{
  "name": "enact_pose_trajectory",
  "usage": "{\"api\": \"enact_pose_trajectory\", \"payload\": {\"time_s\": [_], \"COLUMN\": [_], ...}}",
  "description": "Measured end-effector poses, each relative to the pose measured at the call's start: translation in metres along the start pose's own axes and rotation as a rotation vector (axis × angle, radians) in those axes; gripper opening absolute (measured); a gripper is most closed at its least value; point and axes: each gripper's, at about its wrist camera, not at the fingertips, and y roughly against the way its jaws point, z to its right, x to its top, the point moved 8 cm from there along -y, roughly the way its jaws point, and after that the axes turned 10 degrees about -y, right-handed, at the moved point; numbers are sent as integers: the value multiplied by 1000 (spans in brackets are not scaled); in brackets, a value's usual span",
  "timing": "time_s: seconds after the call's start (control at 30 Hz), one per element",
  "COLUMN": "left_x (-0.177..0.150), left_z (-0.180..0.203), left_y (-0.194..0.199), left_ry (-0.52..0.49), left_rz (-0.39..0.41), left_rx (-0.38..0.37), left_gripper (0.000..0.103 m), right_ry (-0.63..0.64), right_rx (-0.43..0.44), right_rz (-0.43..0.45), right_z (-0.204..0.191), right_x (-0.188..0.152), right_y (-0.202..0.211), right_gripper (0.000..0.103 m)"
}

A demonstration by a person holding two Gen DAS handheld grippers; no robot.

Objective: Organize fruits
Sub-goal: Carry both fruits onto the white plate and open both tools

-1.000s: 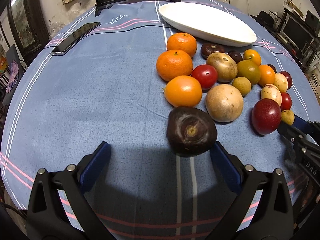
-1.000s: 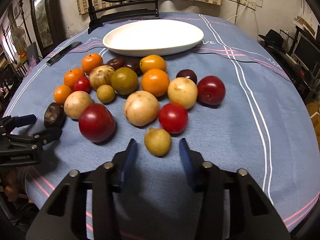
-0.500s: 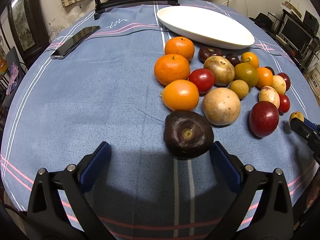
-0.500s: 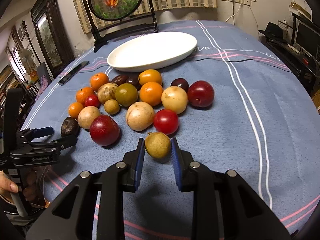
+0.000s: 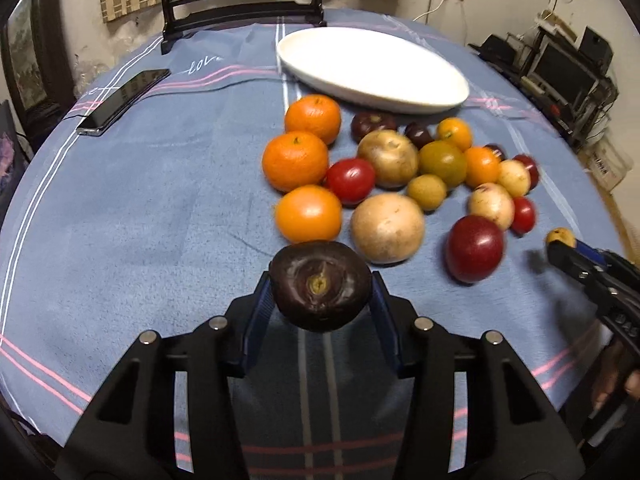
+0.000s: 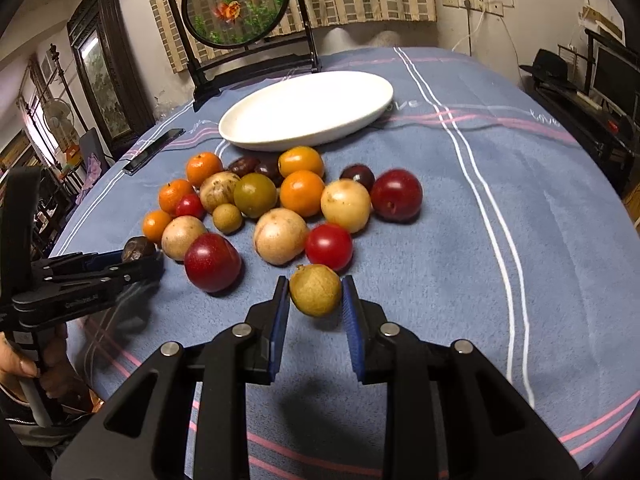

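My left gripper [image 5: 320, 284] is shut on a dark purple fruit [image 5: 320, 285] and holds it just above the blue cloth; it also shows in the right wrist view [image 6: 138, 249]. My right gripper [image 6: 315, 292] is shut on a small tan-yellow fruit [image 6: 315, 290], lifted off the cloth; this fruit shows at the right in the left wrist view [image 5: 561, 236]. A cluster of several oranges [image 5: 295, 161], tomatoes [image 6: 329, 246], red plums [image 6: 213, 262] and pale round fruits [image 5: 387, 228] lies between the grippers. The white oval plate [image 6: 306, 110] sits empty behind the cluster.
A black phone [image 5: 122, 101] lies at the table's far left. A round framed screen on a black stand [image 6: 236, 4] stands at the table's back edge. The table edge curves close on both sides.
Both grippers closed: the left on the dark purple fruit, the right on the small tan-yellow fruit. Both fruits are now lifted off the cloth.
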Motion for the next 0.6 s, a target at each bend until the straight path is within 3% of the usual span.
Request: {"api": "enact_pose_trajectory", "payload": {"time_s": [0.17,0.23,0.33,0.47,0.6], "left_x": [38,66,116,183,224], "left_z": [0,-1,-4,-21,-42], "left_y": [24,29,23,-17,-74], "left_ry": [-49,-67,-100,-96,-55], "left_rz": [89,121,158,152,86], "left_rx": [14,12,70,161,176], "left_gripper": [48,49,49,49,49], "right_ry": [55,96,154,188,149], "right_rx": [34,37,23,-71,-139], "right_rz": [45,76,112,112,45], "right_z": [-19,-32,-49,-50,-30], "right_x": [34,55,91,145,187], "right_y": [9,9,-2,-50,-111], "right_gripper": [27,27,27,27,27]}}
